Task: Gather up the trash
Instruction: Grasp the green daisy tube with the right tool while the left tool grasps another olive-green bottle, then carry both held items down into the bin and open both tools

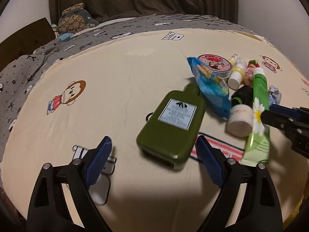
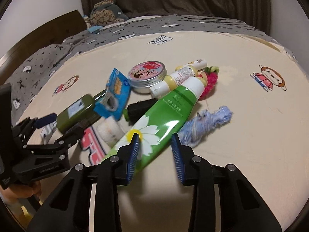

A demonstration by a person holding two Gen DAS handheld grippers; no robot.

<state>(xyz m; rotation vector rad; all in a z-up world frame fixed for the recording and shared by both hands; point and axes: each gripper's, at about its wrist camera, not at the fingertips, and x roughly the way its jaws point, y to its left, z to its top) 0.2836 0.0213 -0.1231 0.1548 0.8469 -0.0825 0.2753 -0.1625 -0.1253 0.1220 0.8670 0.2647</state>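
A pile of items lies on the cream bedsheet. An olive green bottle point(image 1: 170, 123) lies flat between the tips of my open left gripper point(image 1: 154, 152), near its base; it also shows in the right wrist view point(image 2: 75, 112). A green tube with a daisy point(image 2: 158, 123) lies with its lower end between the fingers of my open right gripper point(image 2: 155, 142). A blue snack wrapper point(image 1: 210, 89) rests on the olive bottle's neck. A crumpled light blue wrapper point(image 2: 204, 125) lies right of the tube.
A round pink tin point(image 2: 147, 73), small yellow-capped bottles point(image 2: 173, 81), a white roll point(image 2: 110, 131), a black spool point(image 2: 139, 110) and a pink-green hair tie point(image 2: 210, 79) sit in the pile. A grey blanket point(image 1: 29, 67) and plush toy point(image 1: 75, 19) lie behind.
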